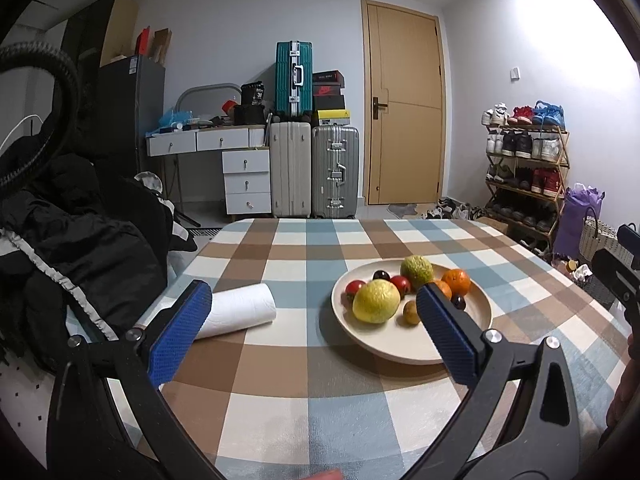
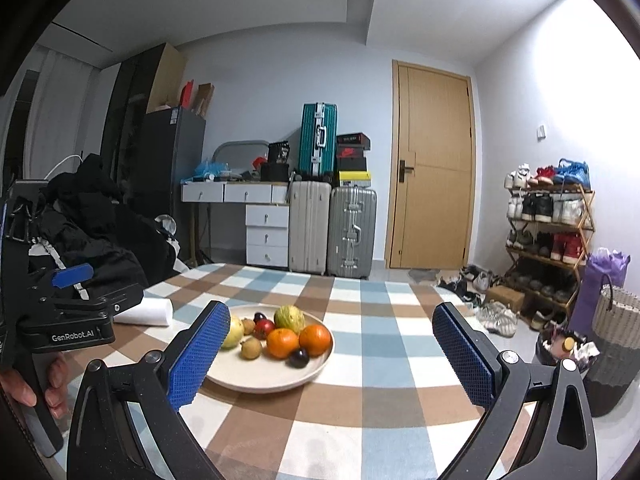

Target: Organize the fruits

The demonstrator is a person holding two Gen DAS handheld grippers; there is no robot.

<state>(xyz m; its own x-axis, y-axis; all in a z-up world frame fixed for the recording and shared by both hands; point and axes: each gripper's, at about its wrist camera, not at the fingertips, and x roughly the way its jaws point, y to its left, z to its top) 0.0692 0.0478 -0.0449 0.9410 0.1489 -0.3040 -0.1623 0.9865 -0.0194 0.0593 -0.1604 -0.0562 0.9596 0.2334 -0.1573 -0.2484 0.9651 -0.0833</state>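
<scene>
Fingers (image 1: 182, 330) of left gripper (image 1: 316, 332) spread wide, holding nothing, above checkered bench (image 1: 280, 364). Fruits (image 1: 376, 300) heaped on plate (image 1: 478, 312) mid-bench. Right gripper (image 2: 332, 356) likewise gaping, empty, touching nothing.

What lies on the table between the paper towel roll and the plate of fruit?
Nothing: in the left wrist view only bare checked tablecloth shows between the paper towel roll and the plate.
</scene>
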